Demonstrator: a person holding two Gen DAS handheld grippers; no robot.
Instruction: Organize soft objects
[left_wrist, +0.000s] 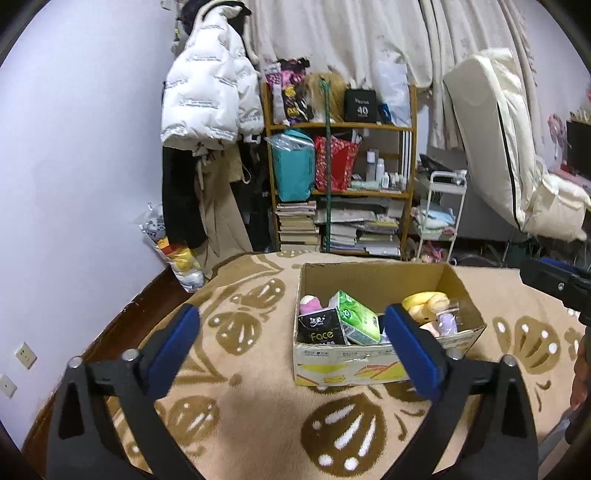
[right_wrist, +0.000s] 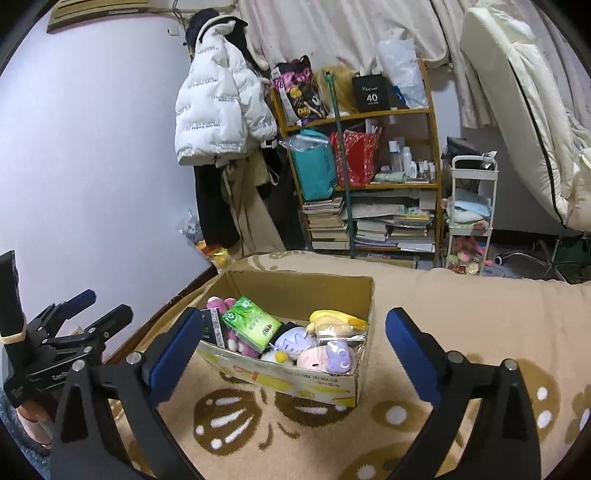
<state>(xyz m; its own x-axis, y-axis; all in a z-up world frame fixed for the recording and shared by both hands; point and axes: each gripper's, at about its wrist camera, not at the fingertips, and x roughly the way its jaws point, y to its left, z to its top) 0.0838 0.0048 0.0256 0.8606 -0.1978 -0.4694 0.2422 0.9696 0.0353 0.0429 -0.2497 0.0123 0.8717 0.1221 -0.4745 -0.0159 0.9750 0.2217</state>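
Right, both tools hover above the patterned blanket, and the cardboard box sits on it straight ahead. The left hand-held gripper has its blue-padded fingers spread wide with nothing between them, the right-side finger overlapping the box's near wall in the left wrist view. The right hand-held gripper is likewise spread and empty, framing the box from slightly to its right. Inside the box: a black tissue pack against the near wall, a green tissue pack tilted beside it, a pink plush behind them, a yellow plush at the far right corner, and a purple plush next to a pale pink toy. Beyond the blanket stands a wooden bookshelf, with a white puffer jacket hanging to its left.
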